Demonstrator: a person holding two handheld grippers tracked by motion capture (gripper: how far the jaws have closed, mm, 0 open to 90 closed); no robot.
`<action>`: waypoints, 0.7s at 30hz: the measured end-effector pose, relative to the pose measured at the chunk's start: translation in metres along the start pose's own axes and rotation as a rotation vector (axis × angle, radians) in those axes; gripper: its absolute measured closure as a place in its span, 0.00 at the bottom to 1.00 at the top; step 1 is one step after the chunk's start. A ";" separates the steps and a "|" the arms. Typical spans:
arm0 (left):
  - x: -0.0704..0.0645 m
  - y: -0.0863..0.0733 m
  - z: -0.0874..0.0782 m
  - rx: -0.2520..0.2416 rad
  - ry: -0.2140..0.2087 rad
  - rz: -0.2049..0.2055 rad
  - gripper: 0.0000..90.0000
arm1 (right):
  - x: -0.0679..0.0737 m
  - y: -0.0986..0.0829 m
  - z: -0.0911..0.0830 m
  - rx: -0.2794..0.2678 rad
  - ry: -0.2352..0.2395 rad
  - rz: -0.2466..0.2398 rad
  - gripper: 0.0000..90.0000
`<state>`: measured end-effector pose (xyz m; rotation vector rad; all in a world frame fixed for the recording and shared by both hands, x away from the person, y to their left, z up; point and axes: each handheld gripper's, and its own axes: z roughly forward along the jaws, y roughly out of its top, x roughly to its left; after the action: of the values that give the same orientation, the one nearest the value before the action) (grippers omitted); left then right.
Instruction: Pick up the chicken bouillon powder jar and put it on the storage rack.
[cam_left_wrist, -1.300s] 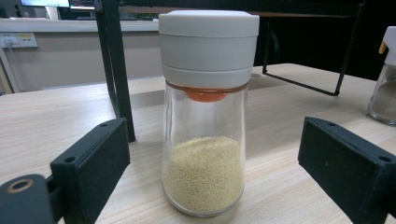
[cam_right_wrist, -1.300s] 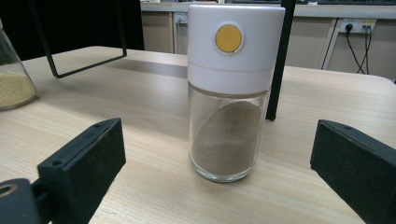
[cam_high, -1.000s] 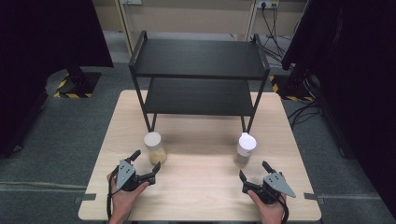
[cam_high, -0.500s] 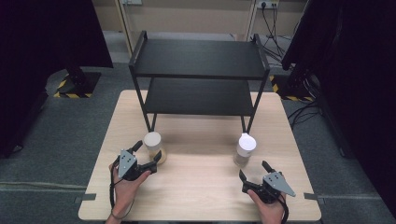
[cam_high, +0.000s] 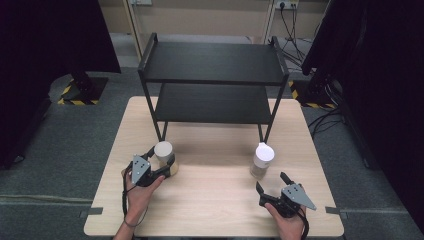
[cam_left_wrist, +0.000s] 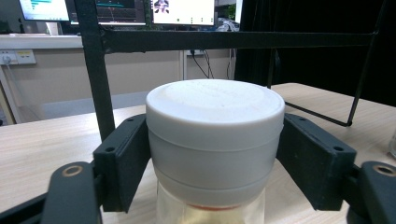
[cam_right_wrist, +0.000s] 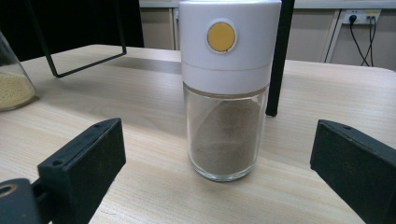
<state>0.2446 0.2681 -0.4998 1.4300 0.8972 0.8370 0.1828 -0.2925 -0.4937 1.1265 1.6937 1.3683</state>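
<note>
Two jars on the wooden tabletop (cam_high: 215, 200), both standing upright in front of a black two-tier shelf rack (cam_high: 212, 75) that sits toward the far side.

Left claw (cam_high: 161, 159) is wrapped around the left jar (cam_high: 165, 157), which stands right by the rack's front left leg. From the left gripper view you can see the jaws sitting on either side of its wide white lid (cam_left_wrist: 215, 135), pretty much touching it on both sides, so it looks closed on the lid. Below the lid there's clear glass with something pale yellowish inside, but most of that is cut off at the bottom of the view.

Right claw (cam_high: 272, 184) is wide open with nothing in it, resting low on the tabletop near the front edge. The right jar (cam_high: 261, 161) stands just beyond it, near the rack's front right leg, and isn't touching either jaw. In the right gripper view it's a clear glass shaker with brownish powder piled at a slant inside, a tall white cap, and a round yellow button (cam_right_wrist: 221, 37) on the front of the cap. The left jar's yellow grainy contents peek in at the left edge of that view too.

The two jars are well apart from each other.
</note>
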 end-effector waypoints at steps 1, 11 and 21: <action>0.000 0.000 0.000 0.000 0.000 0.000 0.32 | 0.000 0.000 0.000 0.000 0.001 0.001 0.04; -0.003 0.003 0.000 0.010 0.016 0.010 0.37 | -0.001 0.000 0.000 0.001 0.003 0.003 0.04; -0.006 0.016 -0.006 -0.009 0.004 0.019 0.37 | 0.000 0.001 0.001 0.003 0.001 0.001 0.04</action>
<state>0.2378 0.2652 -0.4836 1.4314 0.8823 0.8575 0.1838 -0.2925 -0.4932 1.1290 1.6969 1.3674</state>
